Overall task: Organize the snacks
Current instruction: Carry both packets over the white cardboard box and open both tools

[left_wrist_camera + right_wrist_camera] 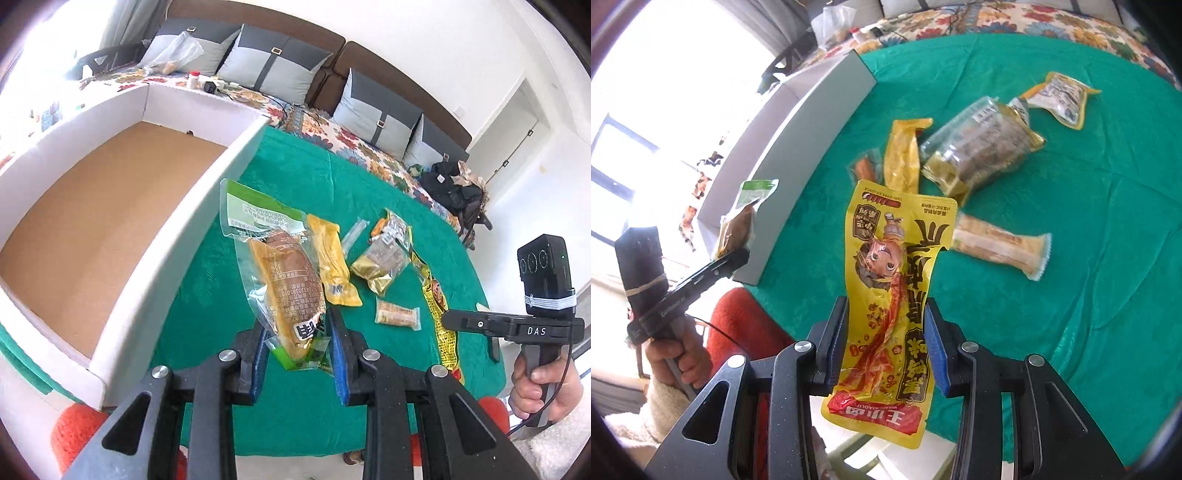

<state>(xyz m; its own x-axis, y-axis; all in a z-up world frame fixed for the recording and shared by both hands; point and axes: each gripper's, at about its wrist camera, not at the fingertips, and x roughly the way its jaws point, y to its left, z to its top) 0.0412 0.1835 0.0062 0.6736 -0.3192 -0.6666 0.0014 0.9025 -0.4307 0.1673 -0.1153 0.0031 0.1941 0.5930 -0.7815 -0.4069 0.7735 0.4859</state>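
Currently, the left gripper (297, 354) is clamped on a clear pouch with a green header (273, 266), its blue pads (341, 365) pressing the lower end. The pouch holds a brown, flat food piece under printed text and hangs above the green tablecloth (295, 177), just beside the white wall of the open cardboard box (177, 258) at the table's left edge. The box floor is bare brown board.

The right gripper (886, 347) is clamped on a yellow sachet (890, 295) bearing a cartoon figure, large dark characters and a red band at its lower end. The sachet is raised clear of the cloth.

Four packets lie on the cloth near mid-table: a narrow yellow pouch (901, 155), a clear bag with gold trim (982, 147), a pale wrapped bar (1001, 247) and a small yellow packet (1063, 99). A person's hand (539, 384) holds the right handle.
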